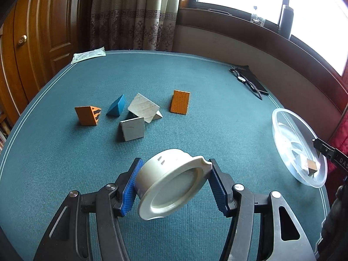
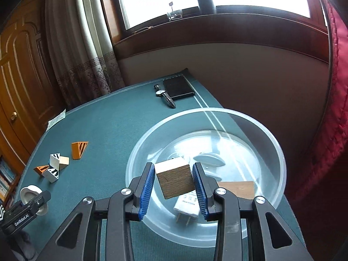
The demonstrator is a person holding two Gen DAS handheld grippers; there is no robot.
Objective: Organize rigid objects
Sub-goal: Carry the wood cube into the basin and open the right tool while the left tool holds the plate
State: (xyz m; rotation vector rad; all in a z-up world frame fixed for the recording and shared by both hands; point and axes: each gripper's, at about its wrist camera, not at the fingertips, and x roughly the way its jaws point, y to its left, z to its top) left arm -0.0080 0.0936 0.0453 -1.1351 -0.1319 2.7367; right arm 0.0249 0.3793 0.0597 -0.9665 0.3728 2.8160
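My left gripper (image 1: 174, 184) is shut on a white round lamp fitting (image 1: 171, 182), held tilted above the green table; it also shows in the right wrist view (image 2: 30, 192). My right gripper (image 2: 174, 186) is shut on a wooden cube (image 2: 175, 178), held over the clear plastic bowl (image 2: 276, 152). The bowl holds a white plug adapter (image 2: 187, 206), a flat wooden piece (image 2: 237, 189) and a pale oval item (image 2: 208, 159). Several triangular blocks lie on the table: orange (image 1: 88, 114), blue (image 1: 117, 105), grey (image 1: 132, 128), pale wood (image 1: 144, 108), and an orange one (image 1: 180, 102).
A wristwatch (image 2: 165, 95) and a black case (image 2: 178, 87) lie at the table's far right corner. A paper slip (image 1: 88, 54) lies at the far left edge. The bowl (image 1: 280, 130) sits by the right edge. Curtain, wooden door and window sill stand behind.
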